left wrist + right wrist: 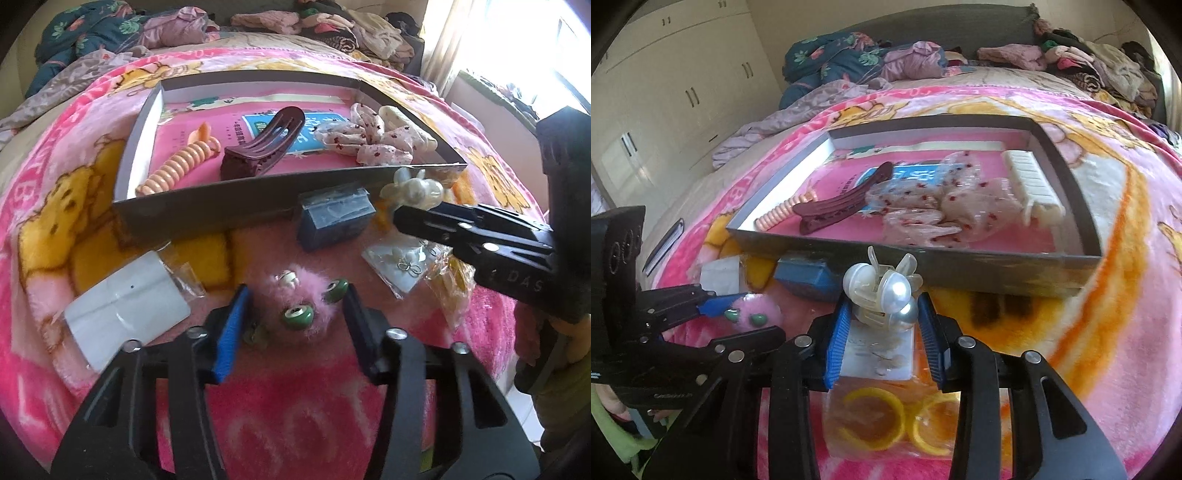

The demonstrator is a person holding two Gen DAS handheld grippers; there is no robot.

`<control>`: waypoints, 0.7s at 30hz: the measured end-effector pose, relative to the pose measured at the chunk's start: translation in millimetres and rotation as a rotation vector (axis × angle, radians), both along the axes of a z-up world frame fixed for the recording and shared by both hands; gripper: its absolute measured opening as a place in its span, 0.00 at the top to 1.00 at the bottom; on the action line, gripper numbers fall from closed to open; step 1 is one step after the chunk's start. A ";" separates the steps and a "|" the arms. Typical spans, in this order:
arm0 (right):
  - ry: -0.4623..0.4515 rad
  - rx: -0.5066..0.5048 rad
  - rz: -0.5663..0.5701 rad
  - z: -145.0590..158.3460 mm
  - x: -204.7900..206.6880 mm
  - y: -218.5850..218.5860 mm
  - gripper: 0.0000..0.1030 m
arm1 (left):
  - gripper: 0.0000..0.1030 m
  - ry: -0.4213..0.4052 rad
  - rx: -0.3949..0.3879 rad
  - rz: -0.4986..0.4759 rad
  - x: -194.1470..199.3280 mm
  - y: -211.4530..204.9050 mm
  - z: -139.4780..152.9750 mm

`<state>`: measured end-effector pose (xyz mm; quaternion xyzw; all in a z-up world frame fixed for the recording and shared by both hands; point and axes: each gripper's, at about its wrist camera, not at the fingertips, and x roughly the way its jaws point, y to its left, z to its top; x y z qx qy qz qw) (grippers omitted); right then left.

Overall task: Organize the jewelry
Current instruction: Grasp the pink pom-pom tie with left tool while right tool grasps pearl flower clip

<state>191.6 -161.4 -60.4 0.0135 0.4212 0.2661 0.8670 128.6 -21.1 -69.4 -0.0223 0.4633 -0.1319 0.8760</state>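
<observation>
A pink fluffy hair piece with green beads lies on the pink blanket, and my left gripper is shut on it, a pad against each side. In the right wrist view the same left gripper comes in from the left around the fluffy piece. My right gripper is shut on a pearl hair claw at its fingertips, just in front of the grey box's near wall. From the left wrist view the right gripper holds the pearl claw by the box's front right corner.
In the box lie a brown hair clip, an orange spiral tie, a floral fabric bow and a white comb clip. On the blanket are a blue case, a bagged earring card, a white card and bagged yellow rings.
</observation>
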 end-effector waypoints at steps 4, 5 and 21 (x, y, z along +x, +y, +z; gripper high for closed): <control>0.000 -0.002 -0.030 3.1 -0.6 -12.6 0.66 | 0.77 0.001 -0.025 0.006 0.8 1.2 2.9; 0.000 -0.003 -0.040 4.0 -1.5 -17.0 0.66 | 0.77 -0.002 -0.029 0.003 0.2 0.8 4.4; -0.031 0.014 -0.116 24.4 -19.0 -56.9 0.66 | 0.77 -0.075 -0.042 -0.077 -10.3 -31.1 43.0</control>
